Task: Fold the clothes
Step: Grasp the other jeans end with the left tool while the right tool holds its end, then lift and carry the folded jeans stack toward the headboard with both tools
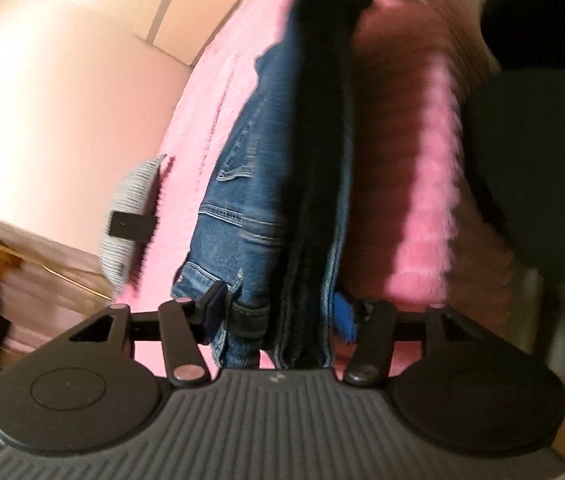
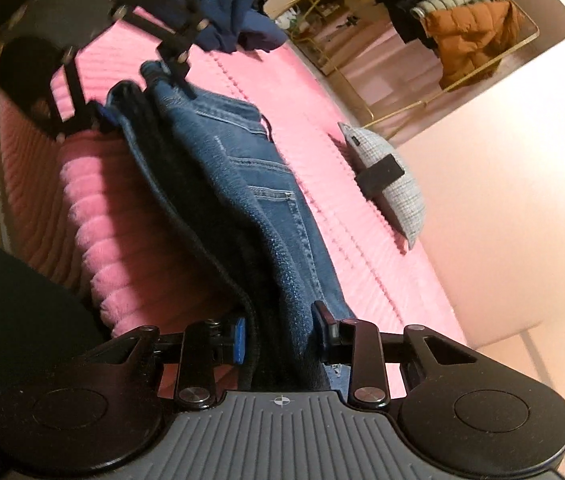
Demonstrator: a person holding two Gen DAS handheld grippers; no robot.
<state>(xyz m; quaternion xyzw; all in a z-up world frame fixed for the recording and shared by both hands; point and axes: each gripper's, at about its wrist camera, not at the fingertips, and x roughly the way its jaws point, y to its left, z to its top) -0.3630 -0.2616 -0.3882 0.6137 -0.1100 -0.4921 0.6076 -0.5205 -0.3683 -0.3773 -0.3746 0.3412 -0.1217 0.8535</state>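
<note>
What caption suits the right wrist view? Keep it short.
Right gripper and left gripper stretch blue jeans above the pink bedspread.

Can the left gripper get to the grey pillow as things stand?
Probably not yet. The left gripper has the jeans bunched between its fingers. The grey pillow lies off to its side on the pink bedspread, apart from the jeans, so it must let go first.

Your left claw [image 1: 282, 312] and right claw [image 2: 282, 332] each angle downward, jaws part-closed, pads pressing on denim.
</note>
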